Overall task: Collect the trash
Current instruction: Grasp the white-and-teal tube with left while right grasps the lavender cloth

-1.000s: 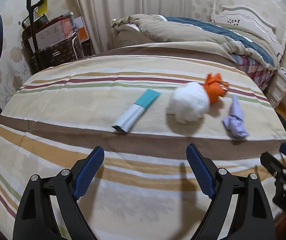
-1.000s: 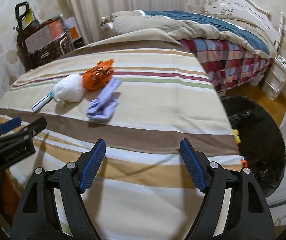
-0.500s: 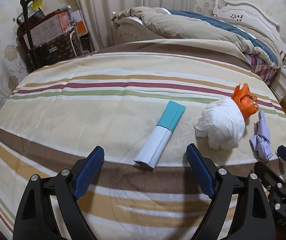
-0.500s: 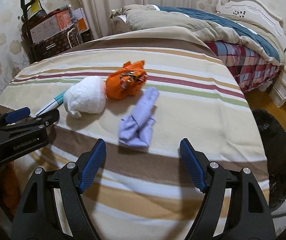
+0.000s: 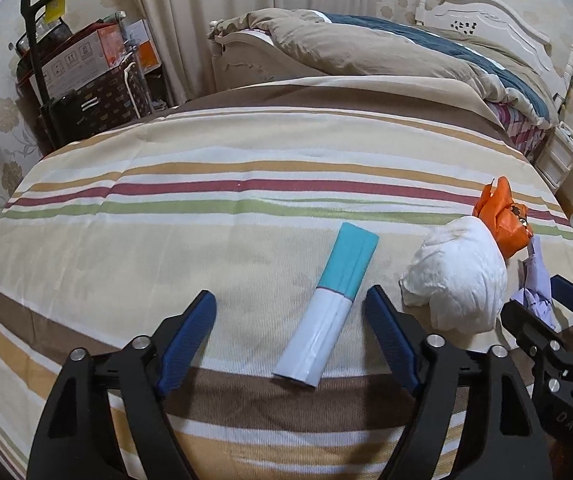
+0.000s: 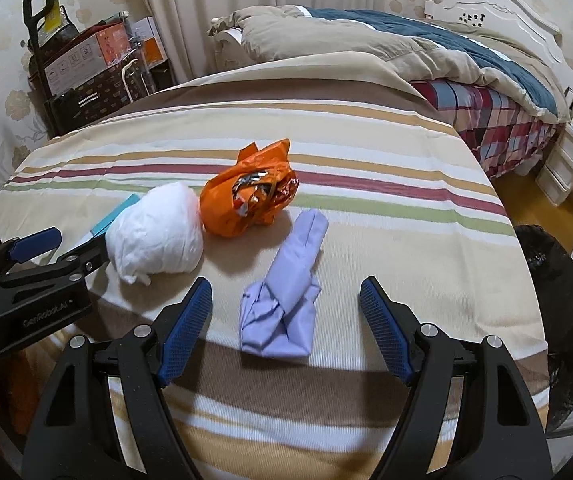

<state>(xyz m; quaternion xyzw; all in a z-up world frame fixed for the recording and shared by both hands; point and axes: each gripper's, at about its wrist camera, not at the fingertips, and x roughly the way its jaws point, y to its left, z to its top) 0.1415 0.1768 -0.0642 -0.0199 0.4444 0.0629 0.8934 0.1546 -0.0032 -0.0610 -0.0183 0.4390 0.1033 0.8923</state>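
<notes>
4 pieces of trash lie in a loose row on the striped sheet (image 5: 206, 240) that covers the bed. The teal-and-white packet (image 5: 328, 308) lies flat, its white end toward the camera, between the blue pads (image 5: 186, 336) of the left claw (image 5: 290, 340). That claw's jaws are closing, yet neither pad touches the packet; a gap of sheet shows on both sides. Just right of the packet sits the crumpled white wad (image 5: 458, 276), and touching its far side is the crumpled orange bag (image 6: 246, 200), with shiny wrappers showing in its open mouth. Near the bag lies the folded lilac piece (image 6: 286, 288), long and bunched at its near end. It lies between the pads (image 6: 184, 332) of the right claw (image 6: 286, 334), which stands released, its jaws wide and clear of the piece on both sides.

Each claw shows at the edge of the other's view, the 2 side by side over the near edge of the bed. To the right of the bed, on the floor, stands a bin lined with a black bag (image 6: 554, 320). Beyond the striped sheet lies a rumpled tan and blue quilt (image 5: 386, 48) by a white headboard (image 5: 494, 12). In the left corner stands a cart stacked with boxes (image 5: 86, 64), beside a pale curtain (image 5: 206, 12).
</notes>
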